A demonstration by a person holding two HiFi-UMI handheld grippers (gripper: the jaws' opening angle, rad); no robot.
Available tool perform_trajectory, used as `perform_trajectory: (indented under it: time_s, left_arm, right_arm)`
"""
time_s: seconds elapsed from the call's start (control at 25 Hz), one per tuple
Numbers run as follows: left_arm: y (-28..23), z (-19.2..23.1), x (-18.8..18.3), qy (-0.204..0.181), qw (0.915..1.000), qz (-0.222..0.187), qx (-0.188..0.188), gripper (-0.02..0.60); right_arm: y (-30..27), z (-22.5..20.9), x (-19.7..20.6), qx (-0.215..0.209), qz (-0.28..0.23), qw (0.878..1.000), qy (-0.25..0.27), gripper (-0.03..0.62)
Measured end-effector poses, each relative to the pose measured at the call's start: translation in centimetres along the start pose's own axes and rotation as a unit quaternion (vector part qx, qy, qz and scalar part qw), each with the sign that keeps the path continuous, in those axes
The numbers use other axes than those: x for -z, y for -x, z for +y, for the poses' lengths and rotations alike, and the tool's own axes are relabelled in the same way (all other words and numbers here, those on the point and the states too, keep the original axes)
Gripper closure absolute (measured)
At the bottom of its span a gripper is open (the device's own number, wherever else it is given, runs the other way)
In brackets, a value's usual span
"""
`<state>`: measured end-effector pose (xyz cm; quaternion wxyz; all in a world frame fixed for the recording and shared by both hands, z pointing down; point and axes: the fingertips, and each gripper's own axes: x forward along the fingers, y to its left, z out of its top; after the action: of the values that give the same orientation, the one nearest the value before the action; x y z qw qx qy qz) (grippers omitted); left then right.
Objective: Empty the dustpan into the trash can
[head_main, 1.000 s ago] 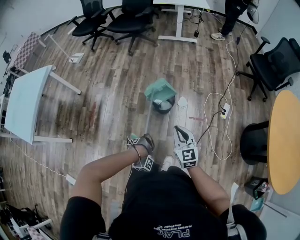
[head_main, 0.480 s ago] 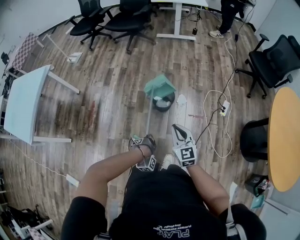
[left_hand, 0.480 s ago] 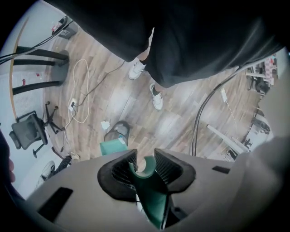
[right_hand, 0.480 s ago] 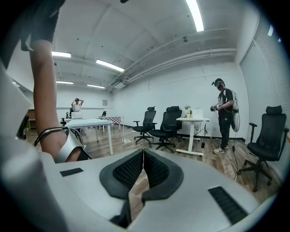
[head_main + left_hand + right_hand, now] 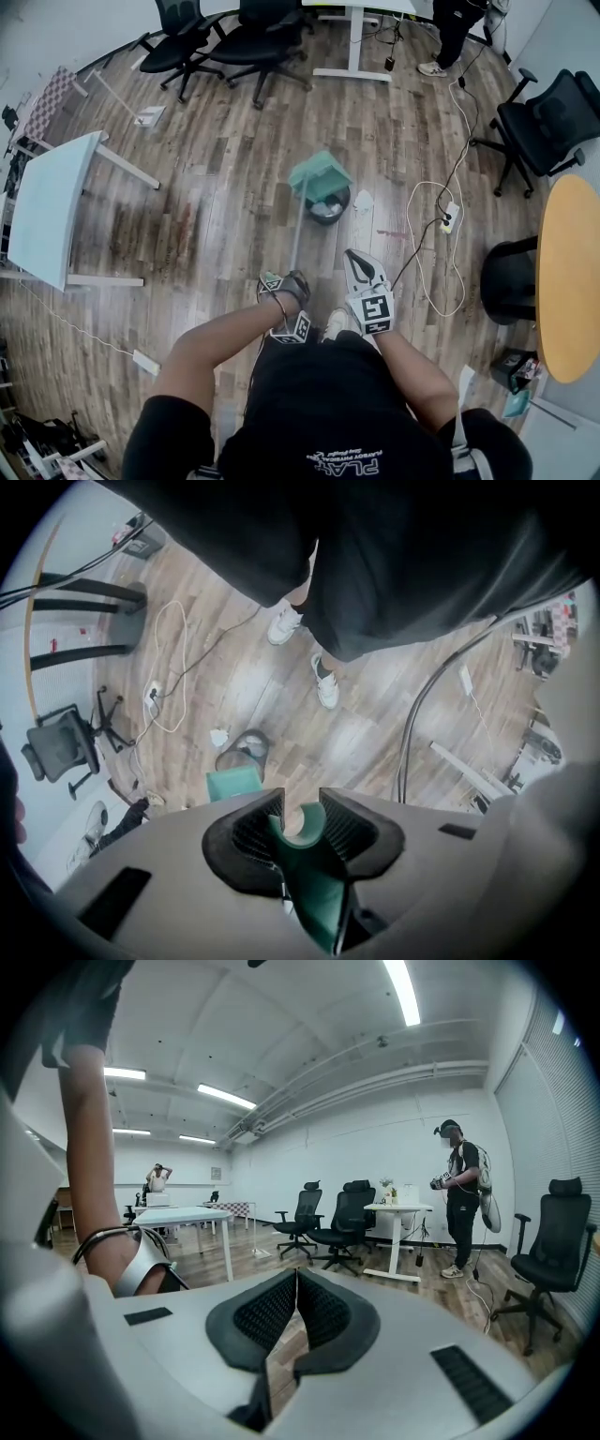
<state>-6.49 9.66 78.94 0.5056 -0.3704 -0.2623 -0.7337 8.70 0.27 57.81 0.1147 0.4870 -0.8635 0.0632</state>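
Nothing much shifts since a sec ago: green dustpan [image 5: 320, 175] stays tipped over the trash can [image 5: 328, 208]. Bare floor [image 5: 234, 216] left of can, power strip [image 5: 448, 217] right. Our L gripper [image 5: 300, 806] clamps the pan's handle [image 5: 314, 883]; R gripper [image 5: 296, 1277] sits closed, empty.

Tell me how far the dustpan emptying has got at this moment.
Done: the dustpan is at the trash can, its pan over the opening, and white litter shows inside. In hand: the left gripper clamps the green handle, holding the pan there; the right gripper is shut and empty. Left: whether the pan is fully emptied cannot be told, and a crumpled paper lies on the floor beside the can.
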Motion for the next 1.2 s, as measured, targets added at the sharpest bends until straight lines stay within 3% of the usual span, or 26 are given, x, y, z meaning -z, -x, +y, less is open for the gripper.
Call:
perform_trajectory:
  time_s: [0.16,0.32,0.4,0.56,0.72,0.84,1.0,1.08,1.2]
  left_arm:
    - [1.0,1.5,0.9,0.073,0.9966,-0.034,-0.021,0.457]
    - [2.4,3.2,2.6,0.162,0.9834,-0.063,-0.051,0.476]
    - [3.0,4.2,3.9,0.216,0.9710,-0.078,-0.066,0.486]
    - [4.5,6.0,6.8,0.321,0.9361,-0.101,-0.104,0.506]
    - [5.8,6.7,9.2,0.393,0.9034,-0.117,-0.124,0.523]
    - [6.4,7.6,10.9,0.454,0.8683,-0.134,-0.149,0.529]
    - [6.8,7.6,13.0,0.537,0.8159,-0.150,-0.153,0.532]
    - [7.1,7.4,14.2,0.581,0.7820,-0.160,-0.158,0.534]
    - [7.2,7.2,16.3,0.650,0.7210,-0.172,-0.169,0.537]
  right_arm:
    - [-0.2,-0.2,-0.3,0.001,-0.001,1.000,-0.002,0.569]
    - [-0.1,-0.4,-0.3,0.006,0.000,1.000,-0.002,0.569]
    - [-0.2,-0.6,-0.3,0.010,-0.008,1.000,-0.005,0.569]
    - [0.1,-1.3,-0.2,0.019,-0.007,1.000,-0.009,0.569]
    - [0.5,-1.6,-0.1,0.028,-0.007,1.000,-0.012,0.569]
    - [0.3,-1.9,-0.1,0.031,-0.010,0.999,-0.014,0.569]
    - [0.2,-2.1,-0.5,0.031,-0.014,0.999,-0.016,0.569]
    - [0.0,-2.3,-0.4,0.033,-0.014,0.999,-0.015,0.569]
    - [-0.5,-2.1,-0.2,0.030,-0.011,0.999,-0.016,0.569]
